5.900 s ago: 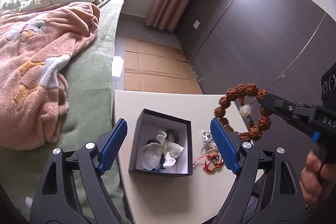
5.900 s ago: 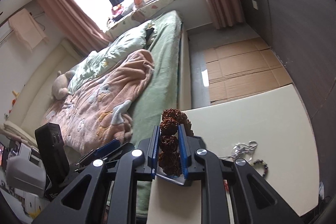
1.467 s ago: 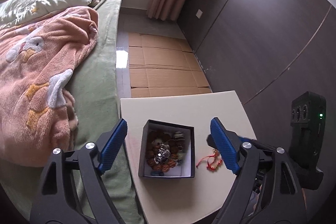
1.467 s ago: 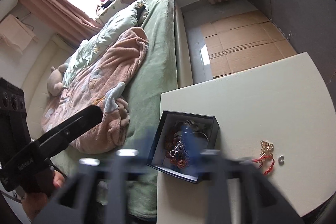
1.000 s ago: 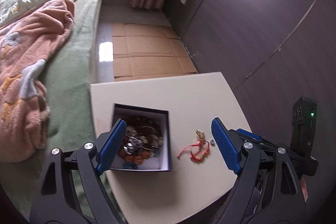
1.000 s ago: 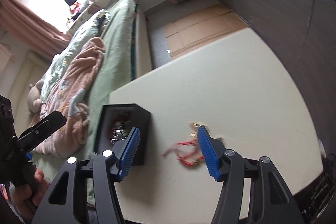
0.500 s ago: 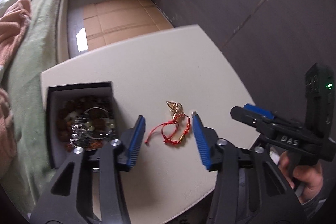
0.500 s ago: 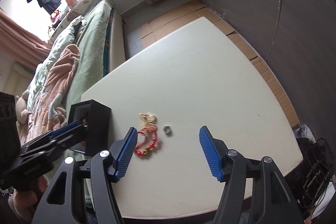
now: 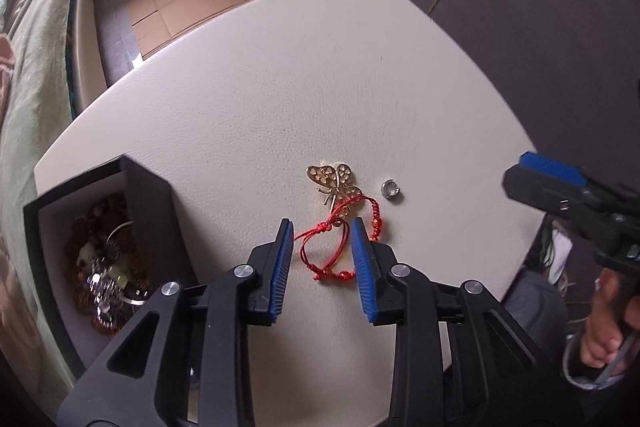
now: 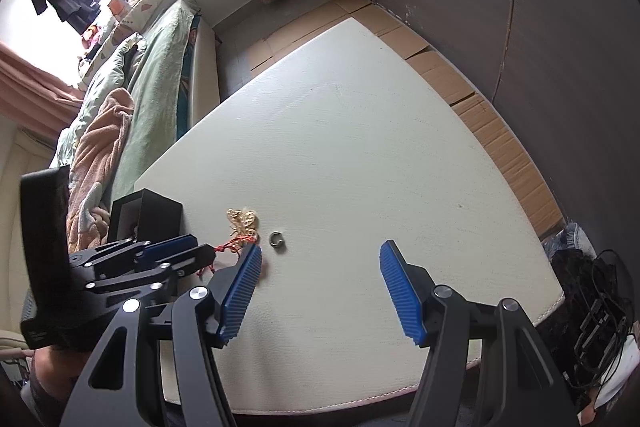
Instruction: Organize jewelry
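With its jaws having just been closing, the left gripper [image 9: 322,259] now brackets the red cord bracelet [image 9: 334,251] at lower centre of the left wrist view; the pads are not yet pressing it. A second ago they stood wide over the black box [image 9: 100,247], now at lower left. The right gripper [image 10: 320,291] hangs open and empty. Gold butterfly brooch [image 9: 334,181] and small ring [image 9: 391,191] remain on the table [image 9: 280,87], so three pieces are judged outstanding.

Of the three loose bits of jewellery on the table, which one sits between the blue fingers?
The red cord bracelet. The left gripper straddles it, while the gold butterfly piece and the small silver ring lie beyond its fingertips.
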`<state>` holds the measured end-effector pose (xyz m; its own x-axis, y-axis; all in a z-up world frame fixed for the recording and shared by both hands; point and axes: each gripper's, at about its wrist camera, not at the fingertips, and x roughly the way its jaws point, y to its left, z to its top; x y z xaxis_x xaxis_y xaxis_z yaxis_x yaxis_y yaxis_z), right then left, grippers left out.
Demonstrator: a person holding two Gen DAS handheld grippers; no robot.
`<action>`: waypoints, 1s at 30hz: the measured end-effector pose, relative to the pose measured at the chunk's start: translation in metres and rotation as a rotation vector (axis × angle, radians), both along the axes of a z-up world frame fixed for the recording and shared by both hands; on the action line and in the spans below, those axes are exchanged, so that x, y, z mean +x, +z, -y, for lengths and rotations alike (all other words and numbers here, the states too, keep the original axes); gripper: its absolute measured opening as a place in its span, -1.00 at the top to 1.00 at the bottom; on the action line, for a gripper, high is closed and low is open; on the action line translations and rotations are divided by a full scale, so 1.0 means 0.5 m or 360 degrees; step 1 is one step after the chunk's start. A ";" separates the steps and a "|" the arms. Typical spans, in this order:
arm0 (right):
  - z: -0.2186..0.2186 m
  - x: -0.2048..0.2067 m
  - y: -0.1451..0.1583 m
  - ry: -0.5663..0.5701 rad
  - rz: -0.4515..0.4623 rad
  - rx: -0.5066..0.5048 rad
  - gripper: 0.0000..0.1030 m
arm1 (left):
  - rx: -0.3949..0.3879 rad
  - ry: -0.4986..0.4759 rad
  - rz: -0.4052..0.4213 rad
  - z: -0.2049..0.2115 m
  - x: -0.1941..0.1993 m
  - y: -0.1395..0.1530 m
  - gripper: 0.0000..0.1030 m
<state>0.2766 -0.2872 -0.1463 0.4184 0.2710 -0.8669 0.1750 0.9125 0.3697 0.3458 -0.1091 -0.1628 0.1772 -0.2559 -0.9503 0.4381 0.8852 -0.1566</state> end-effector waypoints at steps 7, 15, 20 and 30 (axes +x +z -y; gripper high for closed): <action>-0.010 0.006 -0.004 0.0015 -0.0006 0.0002 -0.18 | 0.0096 -0.0062 -0.0002 0.010 0.000 -0.034 0.70; -0.056 0.033 -0.023 0.0088 -0.0062 -0.0008 0.11 | -0.0073 0.0034 0.0047 -0.035 -0.013 0.031 0.82; -0.091 0.055 -0.037 0.0139 -0.0103 -0.0063 0.22 | -0.0149 0.0105 0.0112 -0.079 -0.018 0.084 0.82; -0.159 0.100 -0.067 0.0262 -0.0185 -0.0306 0.42 | -0.0237 0.0254 0.0207 -0.155 -0.043 0.150 0.82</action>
